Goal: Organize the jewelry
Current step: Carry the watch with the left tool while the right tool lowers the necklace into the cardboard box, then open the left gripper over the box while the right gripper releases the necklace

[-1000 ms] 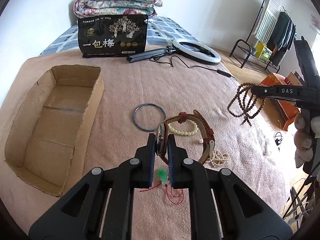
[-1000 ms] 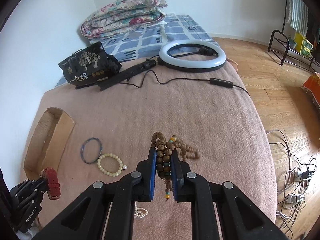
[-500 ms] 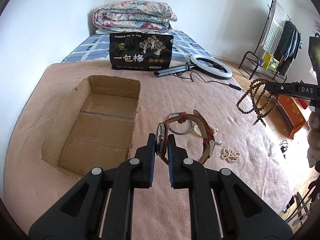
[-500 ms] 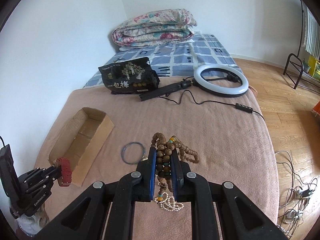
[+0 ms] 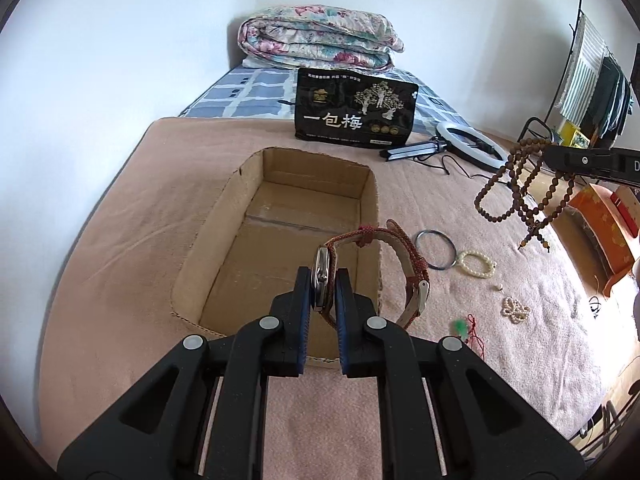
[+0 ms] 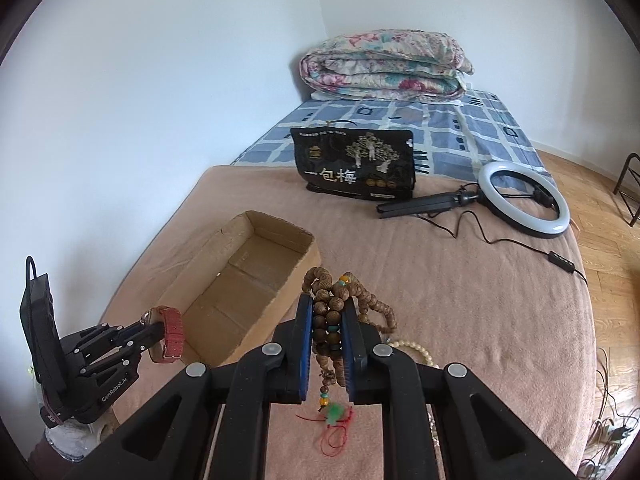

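My left gripper (image 5: 323,284) is shut on a wristwatch with a red-brown strap (image 5: 412,256), held above the near right corner of the open cardboard box (image 5: 224,216). It also shows in the right wrist view (image 6: 160,330). My right gripper (image 6: 327,320) is shut on a brown wooden bead necklace (image 6: 332,300), which hangs in the air right of the box (image 6: 308,248); the necklace shows in the left wrist view (image 5: 520,188). On the pink blanket lie a dark bangle (image 5: 435,244), a cream bead bracelet (image 5: 477,264), a small pearl piece (image 5: 517,310) and a green charm on red string (image 5: 466,330).
A black snack bag (image 5: 356,108) stands behind the box. A ring light on a tripod (image 6: 524,204) with its cable lies at the back right. A folded quilt (image 5: 320,44) sits at the bed's head. The wall is on the left; a clothes rack (image 5: 592,92) on the right.
My left gripper has carried the watch left, from over the jewelry to the box's near right corner. My right gripper has swung left with the bead necklace toward the box.
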A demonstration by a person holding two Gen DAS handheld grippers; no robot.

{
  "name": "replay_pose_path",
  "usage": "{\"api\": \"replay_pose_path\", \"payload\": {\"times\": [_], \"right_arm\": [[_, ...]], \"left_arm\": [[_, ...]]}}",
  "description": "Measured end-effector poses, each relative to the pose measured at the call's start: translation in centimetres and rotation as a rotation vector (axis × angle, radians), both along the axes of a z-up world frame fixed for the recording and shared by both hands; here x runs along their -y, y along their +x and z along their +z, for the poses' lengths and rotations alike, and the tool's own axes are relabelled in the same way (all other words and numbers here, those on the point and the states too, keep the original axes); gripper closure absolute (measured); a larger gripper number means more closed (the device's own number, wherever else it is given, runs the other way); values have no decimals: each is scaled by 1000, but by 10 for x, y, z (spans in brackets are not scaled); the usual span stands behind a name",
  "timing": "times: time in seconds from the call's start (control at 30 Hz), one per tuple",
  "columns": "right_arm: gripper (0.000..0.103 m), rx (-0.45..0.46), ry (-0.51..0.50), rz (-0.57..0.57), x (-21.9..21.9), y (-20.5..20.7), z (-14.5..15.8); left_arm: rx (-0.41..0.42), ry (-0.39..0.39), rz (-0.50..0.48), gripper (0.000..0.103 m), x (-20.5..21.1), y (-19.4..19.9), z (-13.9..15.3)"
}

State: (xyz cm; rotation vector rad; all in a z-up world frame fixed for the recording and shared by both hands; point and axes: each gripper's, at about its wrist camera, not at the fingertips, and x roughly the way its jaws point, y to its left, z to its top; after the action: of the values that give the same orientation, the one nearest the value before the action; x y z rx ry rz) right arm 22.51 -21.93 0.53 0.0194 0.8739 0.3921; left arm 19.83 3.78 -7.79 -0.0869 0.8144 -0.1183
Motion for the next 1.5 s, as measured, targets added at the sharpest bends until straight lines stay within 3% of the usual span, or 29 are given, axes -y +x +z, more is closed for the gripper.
{"api": "replay_pose_path", "payload": {"times": [0.57, 1.33, 1.43, 1.5], "right_arm": [[92, -14, 7, 131, -104, 55, -26], [90, -39, -29, 180, -145, 90, -64], [76, -24, -34, 180, -146, 90, -63], [57, -12, -43, 174, -146, 89, -61]], "left_arm": [[1, 7, 67, 93, -36, 19, -15], [0, 19, 85, 93, -40, 31, -28], [7, 25, 81, 93, -39, 33, -28], [9, 24, 74, 89, -37, 33, -28]]}}
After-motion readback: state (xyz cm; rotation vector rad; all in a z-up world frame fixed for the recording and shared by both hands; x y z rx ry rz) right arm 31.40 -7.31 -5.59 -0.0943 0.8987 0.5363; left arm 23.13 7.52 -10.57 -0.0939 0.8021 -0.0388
